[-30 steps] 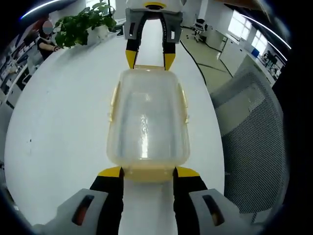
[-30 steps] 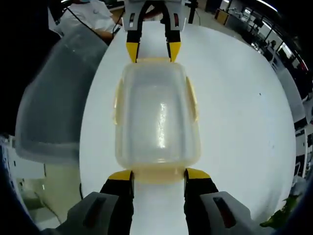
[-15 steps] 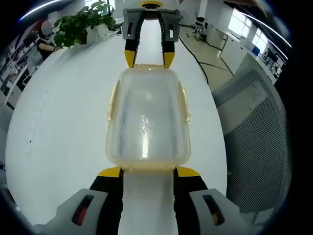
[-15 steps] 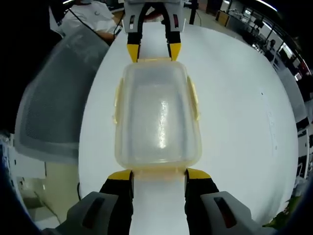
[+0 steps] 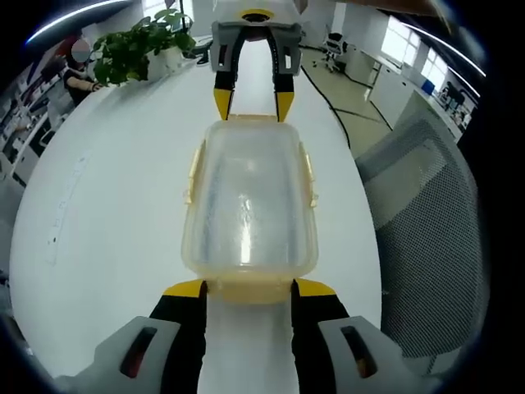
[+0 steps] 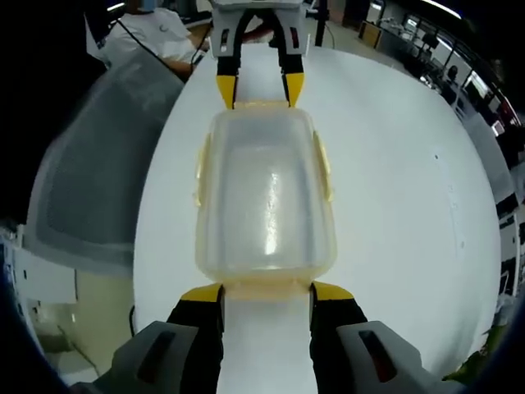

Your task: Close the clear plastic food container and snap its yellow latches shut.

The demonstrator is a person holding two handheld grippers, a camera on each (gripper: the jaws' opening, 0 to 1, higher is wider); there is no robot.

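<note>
While you look along either gripper, the clear container [image 5: 248, 205] lies lengthwise between the two, its long axis running from 6 o'clock to 12 o'clock in both views, one short end toward each gripper. It sits flat on the white tabletop [image 5: 107, 213] with its lid on top. In the left gripper view, your left gripper [image 5: 248, 289] has its yellow-tipped jaws spread at the near short end of the container, the tips beside the two near corners; whether they touch the plastic cannot be told. At the far short end, at 12 o'clock, your right gripper [image 5: 249, 104] faces back at you, its jaws also spread and its yellow tips at the far corners. The right gripper view gives the mirror arrangement: the right gripper [image 6: 267, 291] at the near end of the container [image 6: 265, 201], the left gripper [image 6: 255, 92] at the far end. The container is cloudy, translucent plastic with rounded corners and a glare streak down the lid's middle. Pale yellow latches [image 5: 309, 174] run along both long sides and lie close against the walls; a yellowish strip also shows at each short end. A potted plant [image 5: 135, 49] stands at 11 o'clock in the left gripper view, and a mesh chair back [image 5: 426, 222] is at 3 o'clock.
</note>
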